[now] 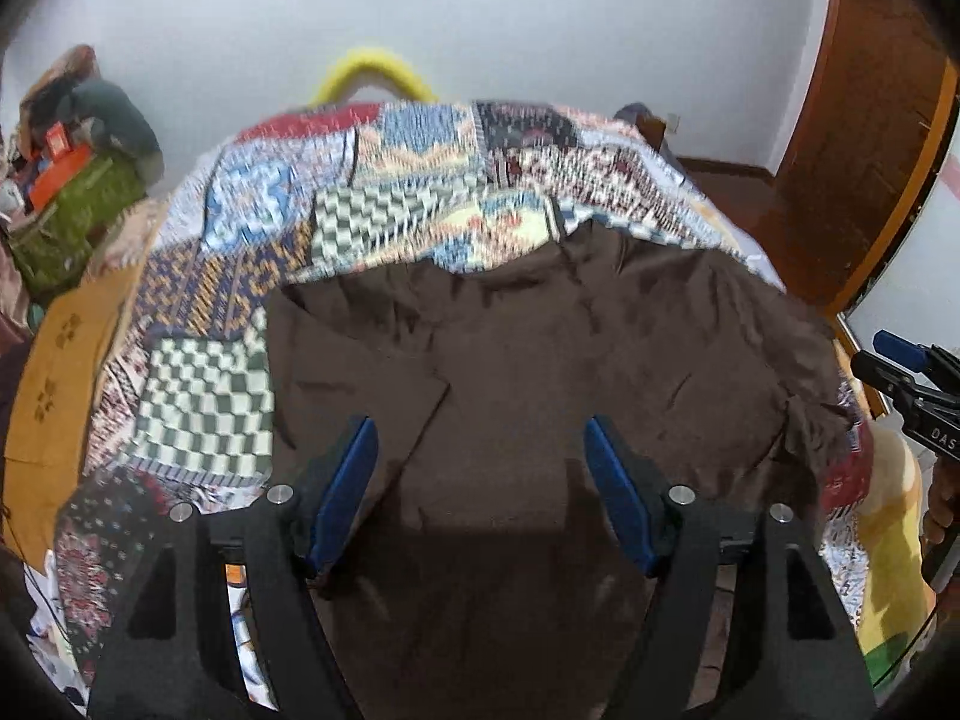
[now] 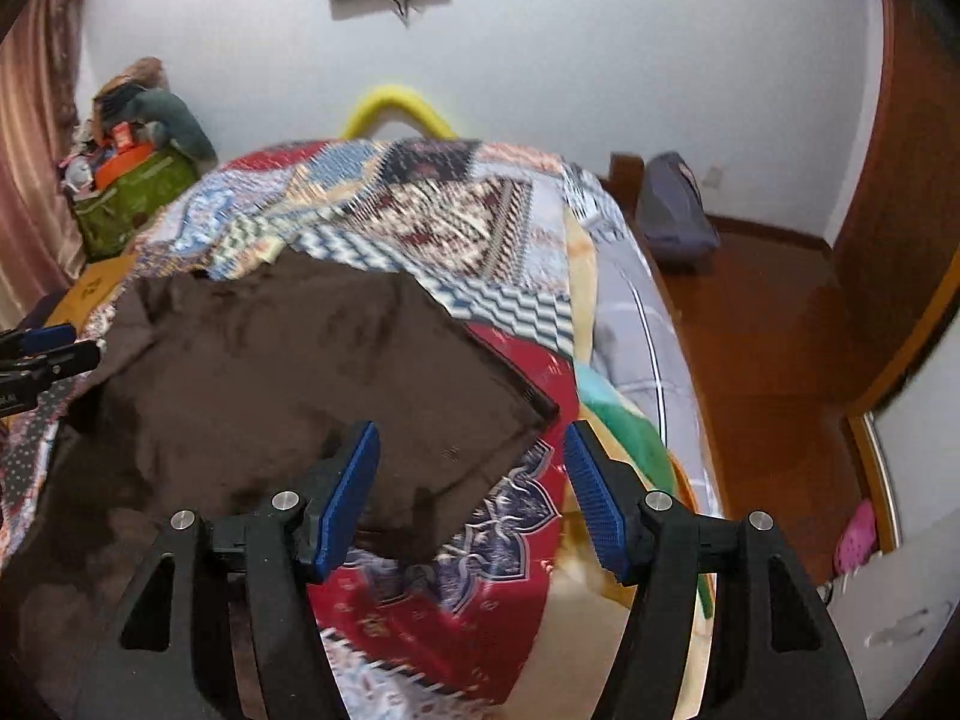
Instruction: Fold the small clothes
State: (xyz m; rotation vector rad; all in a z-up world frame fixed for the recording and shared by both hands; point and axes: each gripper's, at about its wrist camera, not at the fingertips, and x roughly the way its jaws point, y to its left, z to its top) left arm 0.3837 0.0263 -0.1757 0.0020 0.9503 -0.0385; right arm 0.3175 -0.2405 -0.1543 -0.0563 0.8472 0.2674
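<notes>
Brown garment (image 1: pixel 540 372) lies spread on the bed, over a patchwork quilt (image 1: pixel 372 180), its fabric creased, with a diagonal fold line running across its left part. In the right wrist view the same cloth shows a straight hemmed edge ending in a corner near the bed's right side.

Both tools are empty. The left tool (image 1: pixel 480 492) hangs over the near middle of the cloth with its 2 blue pads standing apart and nothing pinched between them. The right tool (image 2: pixel 471 492) is likewise open, and that corner of the garment sits just beyond its left pad.

Judging by this, the work is between folds: the cloth is released and the tools are placing themselves for a new hold. The next move likely calls for each tool to close on an edge or corner, the right one on the hemmed corner, then lift and carry it across evenly so the layers stay aligned.

As for writing, the letters "DAS" show on the right tool's body at the right edge of the left wrist view; the rest is cut off.
</notes>
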